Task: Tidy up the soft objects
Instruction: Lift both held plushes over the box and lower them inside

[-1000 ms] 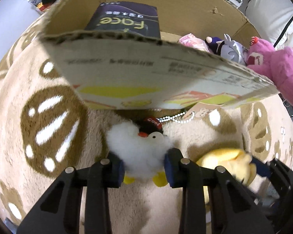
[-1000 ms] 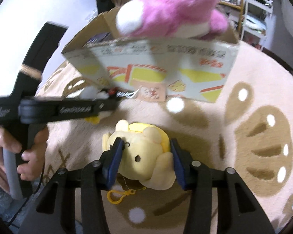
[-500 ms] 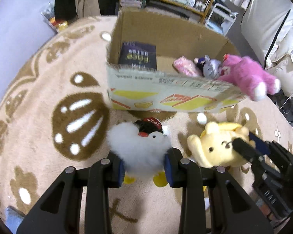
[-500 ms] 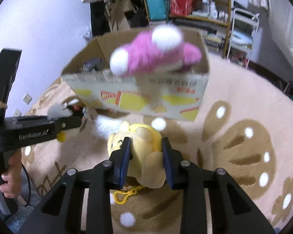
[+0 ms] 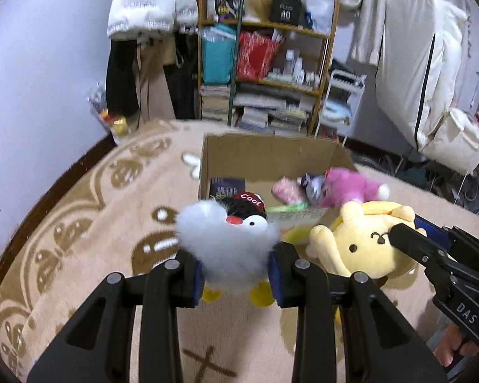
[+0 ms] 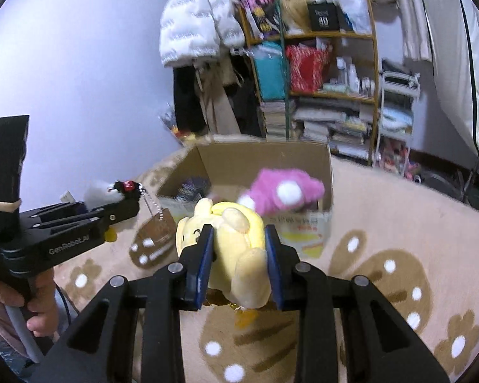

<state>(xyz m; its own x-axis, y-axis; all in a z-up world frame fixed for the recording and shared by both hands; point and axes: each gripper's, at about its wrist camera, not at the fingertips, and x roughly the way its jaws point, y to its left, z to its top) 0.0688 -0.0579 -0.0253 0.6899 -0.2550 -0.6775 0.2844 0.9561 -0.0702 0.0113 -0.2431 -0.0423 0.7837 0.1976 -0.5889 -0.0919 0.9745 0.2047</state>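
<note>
Plush penguin (image 5: 230,242), white with a black cap lettered "Cool", clamped between the blue pads of the left tongs (image 5: 236,274); now raised clear of the carpet (image 5: 79,239), where a second ago it lay low against the near wall of the cardboard box (image 5: 271,159). Beside it, to the right, yellow plush dog (image 5: 361,242) gripped by the right tongs (image 5: 431,249), likewise lifted. Box open-topped, beyond and below both toys, already holding a pink plush (image 5: 351,188), a pale pink item, a small purple-grey toy and a dark packet. Judged: both toys picked up and in transit, release over the box remaining.

Right wrist view: yellow plush dog (image 6: 236,245) squeezed between the blue pads of the right tongs (image 6: 239,261), a yellow clasp hanging beneath. Left tongs (image 6: 121,207) at far left, closed on the penguin (image 6: 102,191), ball chain and tag dangling free. Box (image 6: 265,156) ahead, pink plush (image 6: 284,191) draped over its near rim.

Surface: beige pile carpet with brown and white motifs. Room: pale wall, wooden shelf (image 6: 319,79) crowded with books and bags, white padded jacket (image 6: 194,25) hung above dark garments.
</note>
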